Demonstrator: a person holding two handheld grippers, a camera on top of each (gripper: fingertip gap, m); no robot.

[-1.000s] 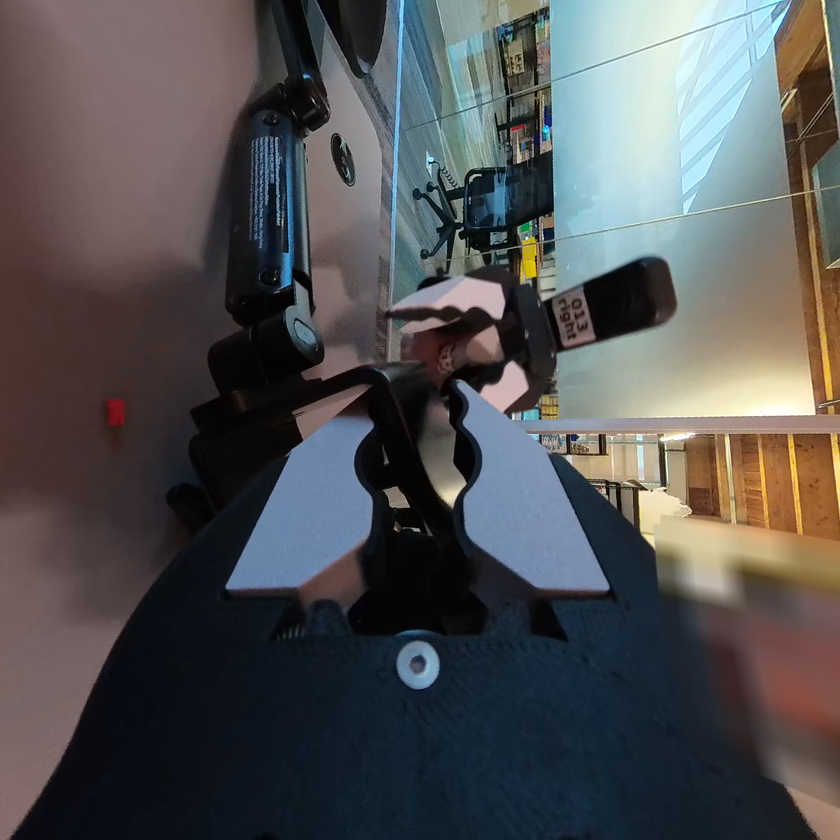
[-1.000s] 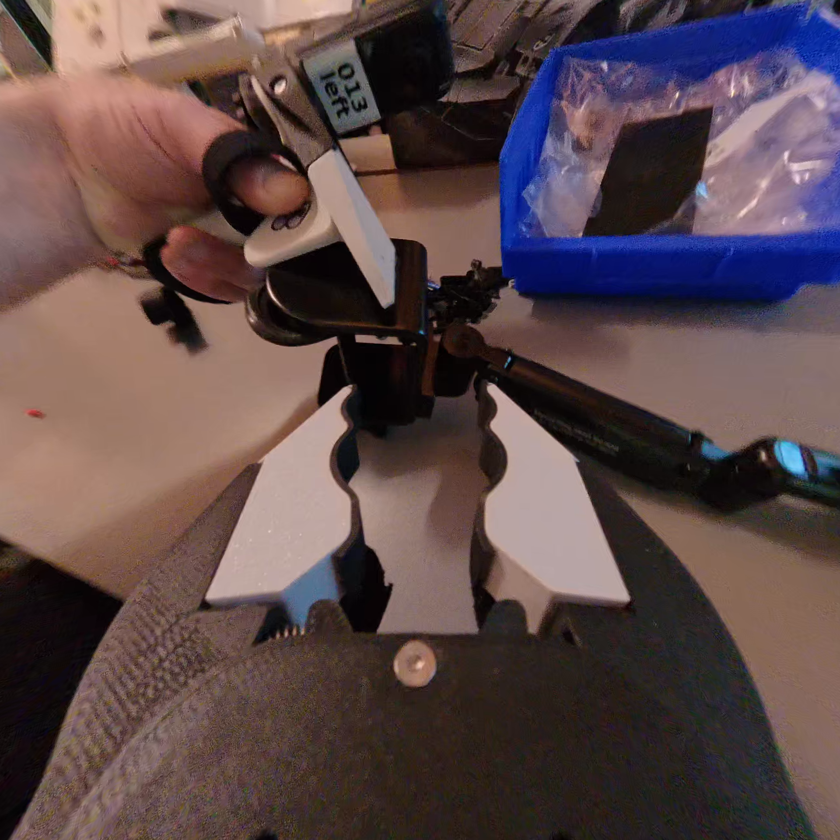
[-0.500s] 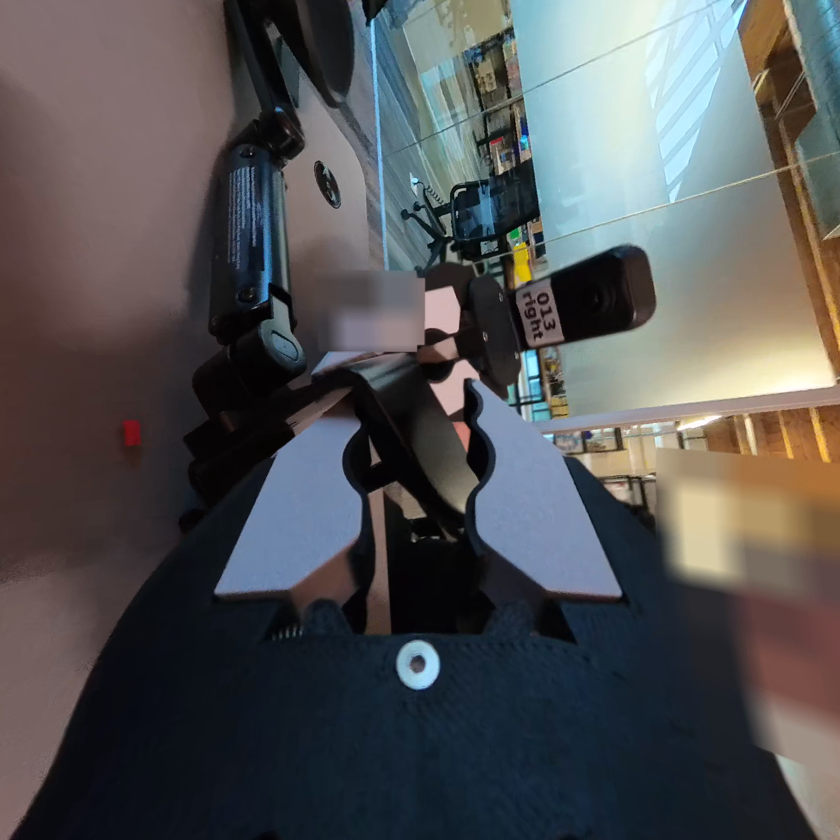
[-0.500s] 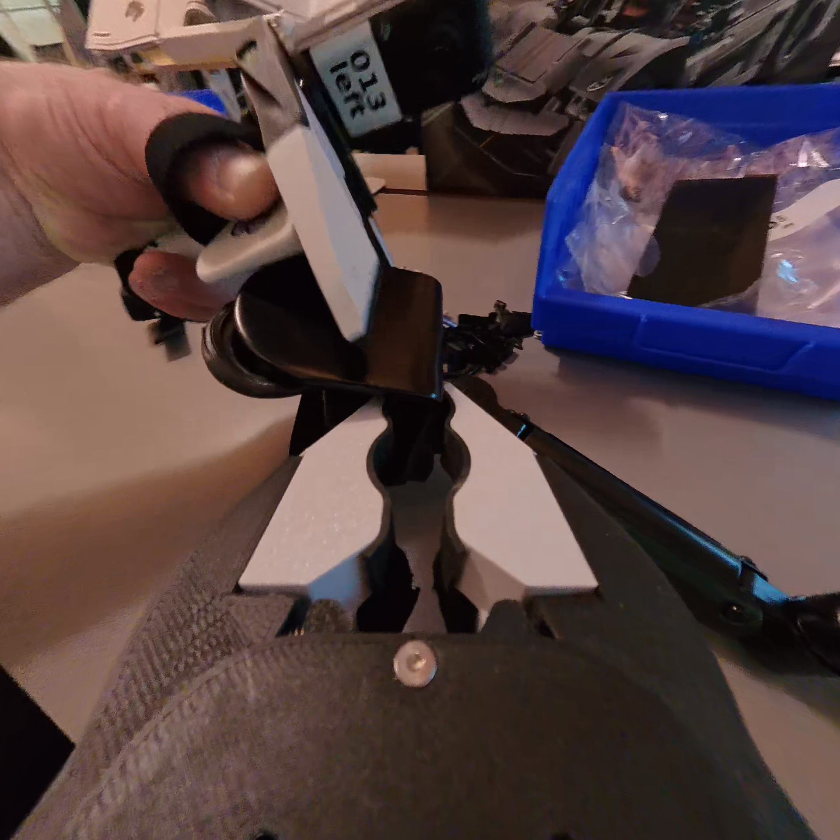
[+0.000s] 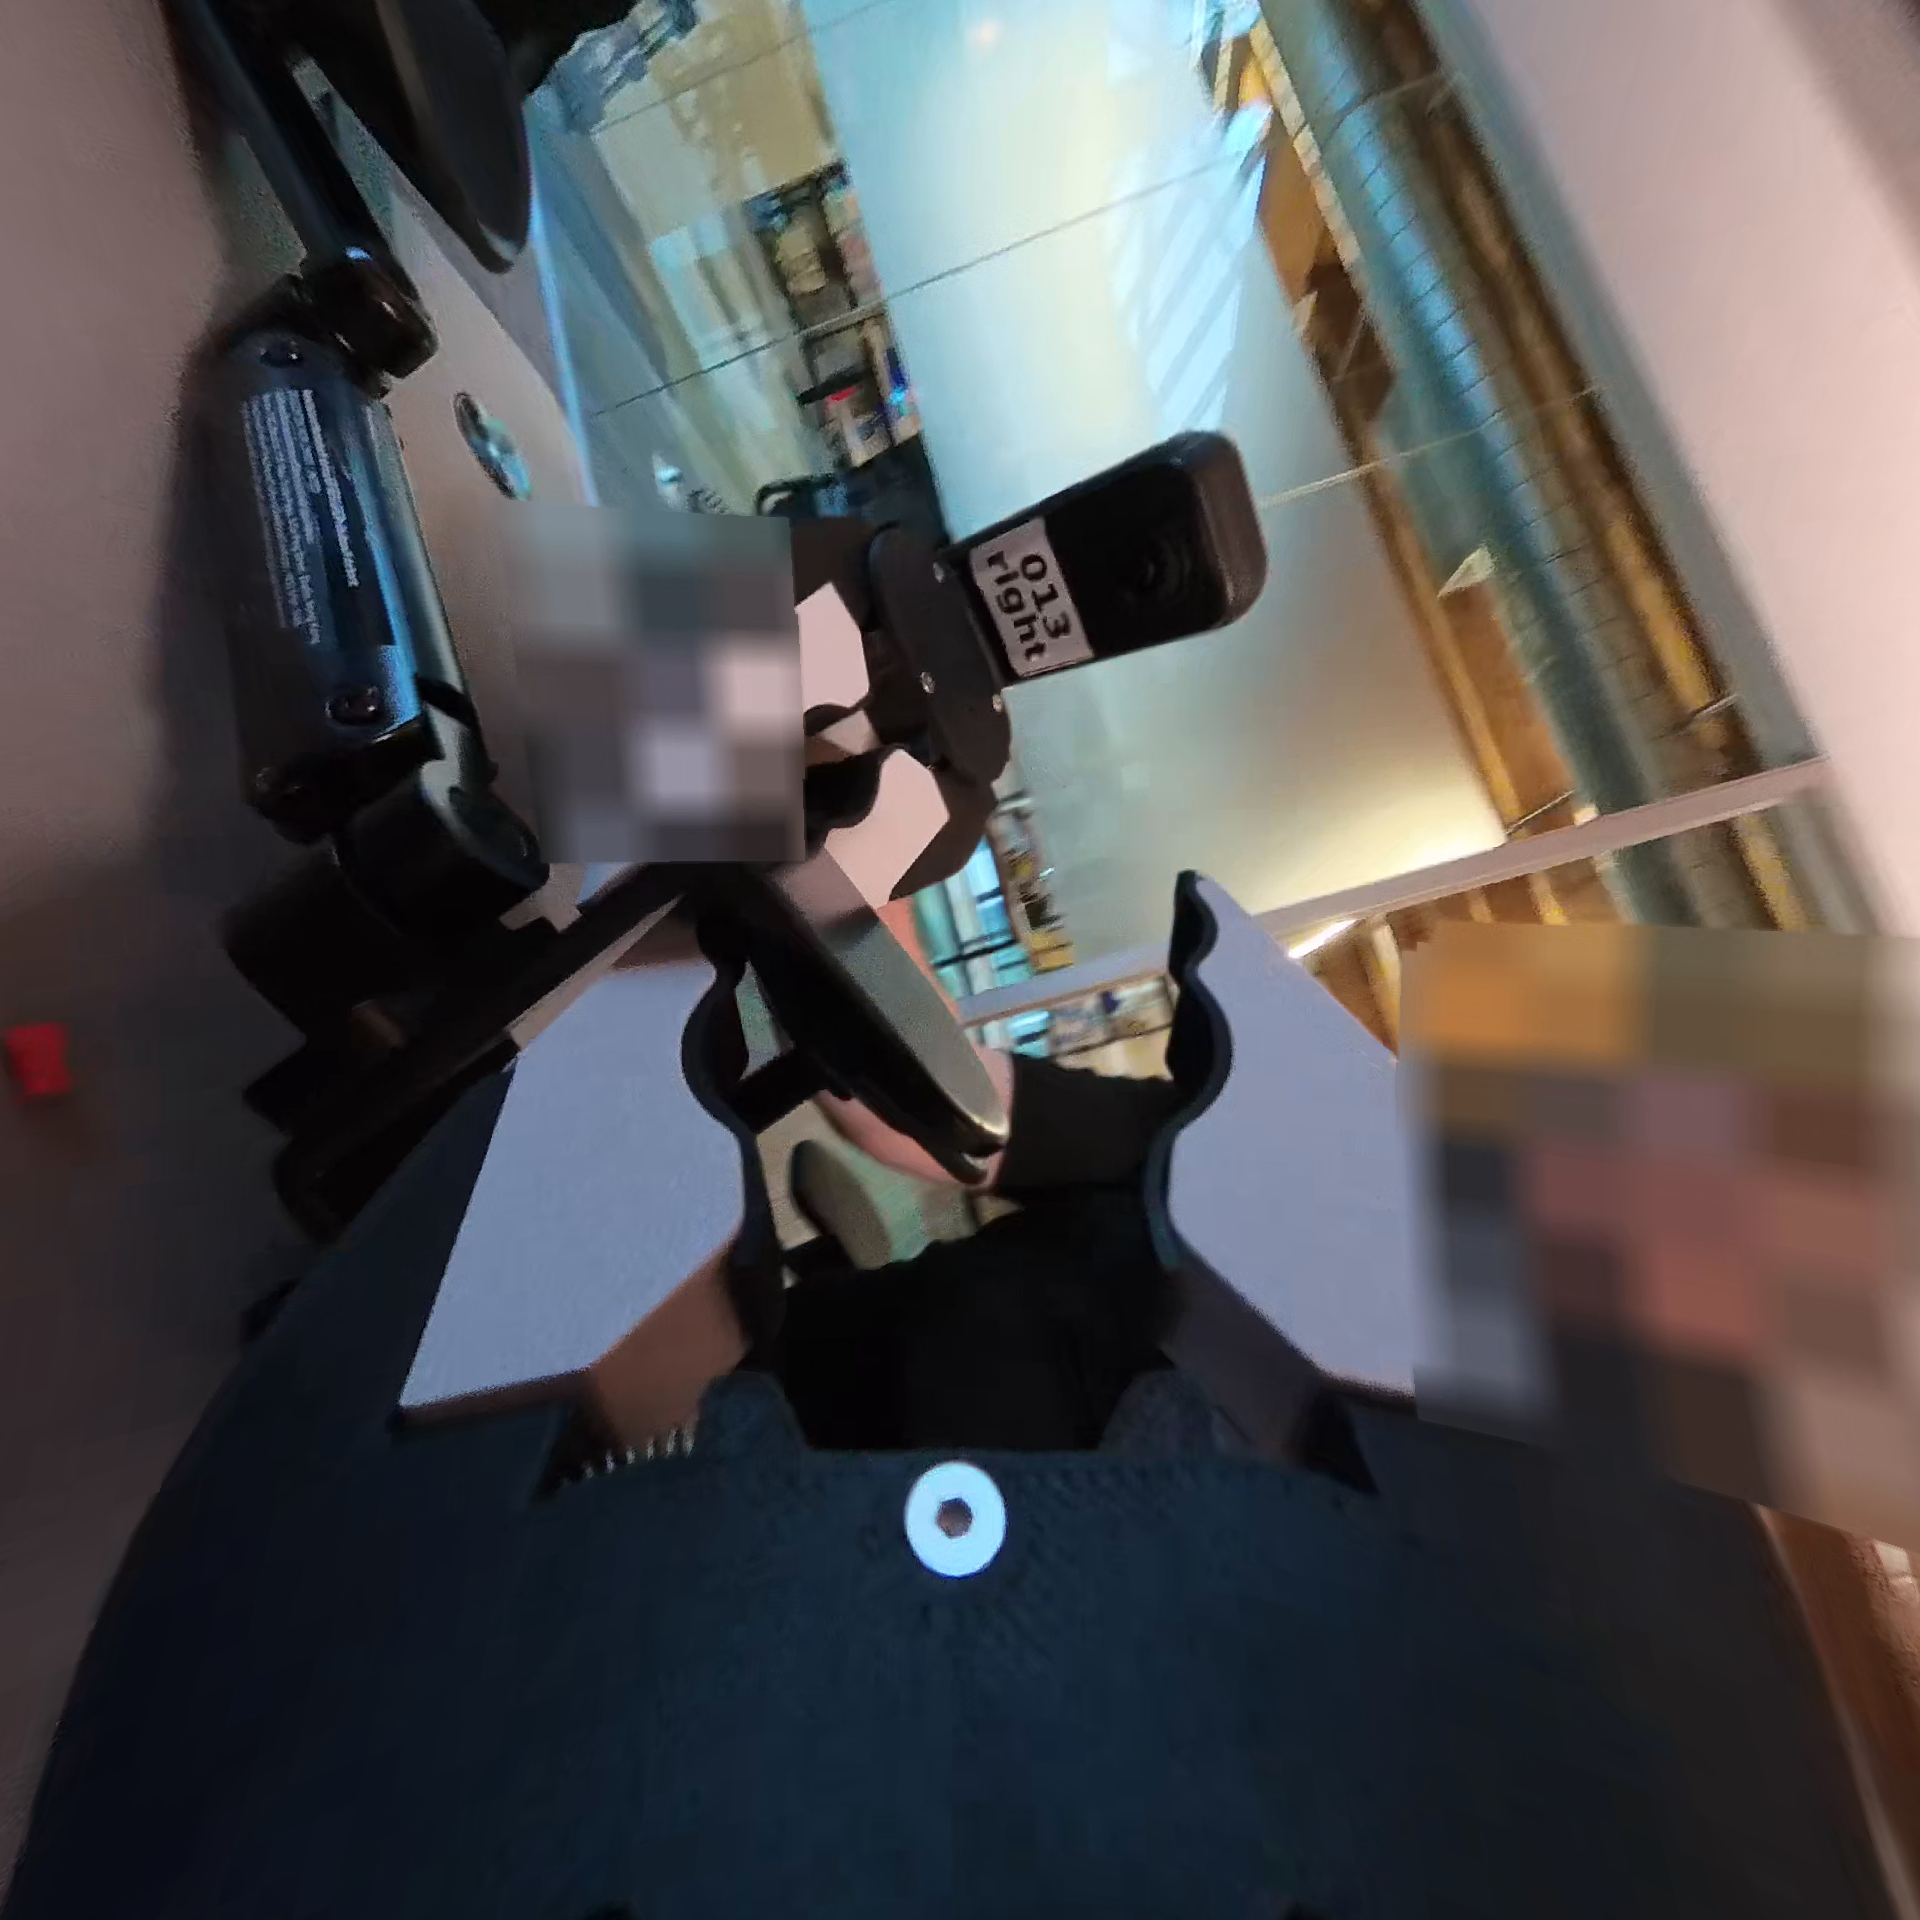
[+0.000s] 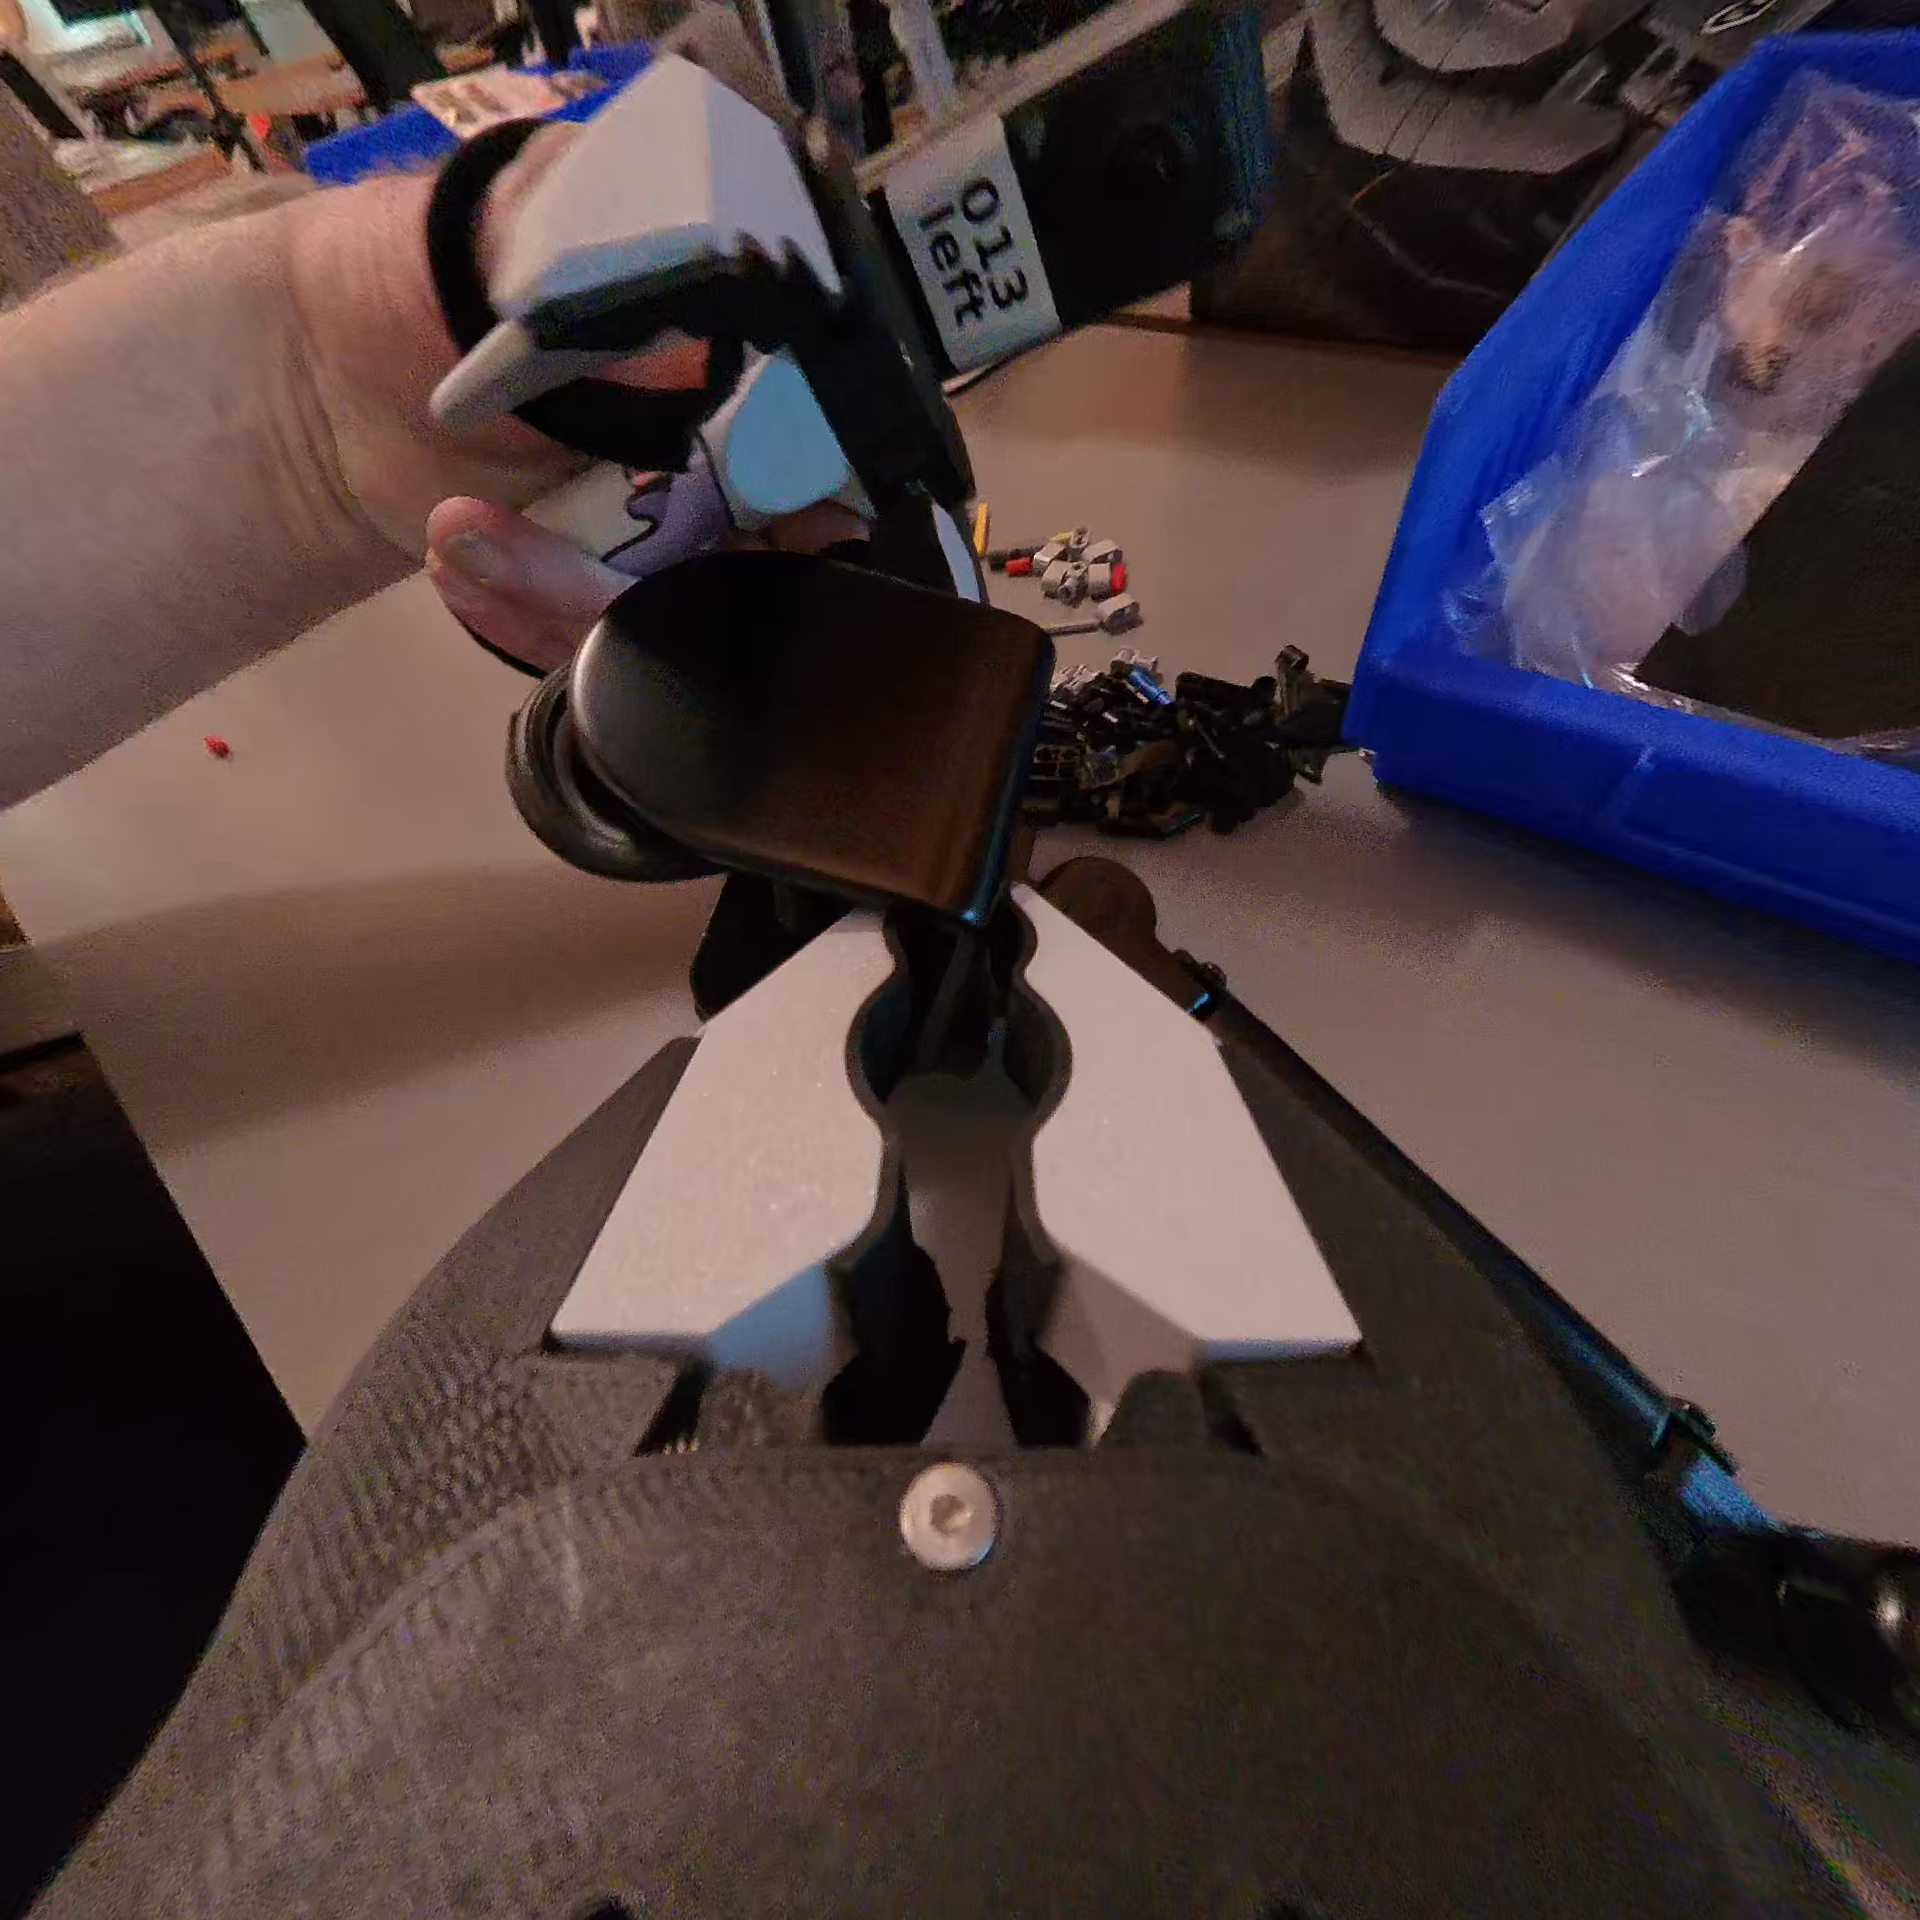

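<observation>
Bracket (image 6: 810, 727), black and glossy, sat raised off the table (image 6: 1351, 1039), right gripper (image 6: 951, 940) pinched shut on its thin lower edge and left gripper (image 5: 956, 1039) spread wide around it; looked rigid, smooth, probably slippery, so edge grip seemed safest.

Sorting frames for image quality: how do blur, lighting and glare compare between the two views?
Left wrist view: motion-smeared throughout, tilted wide-angle scene, bright glass wall behind. Right wrist view: sharper but dim and warm, soft sheen on the black curved part, edges bowed by the lens.
</observation>
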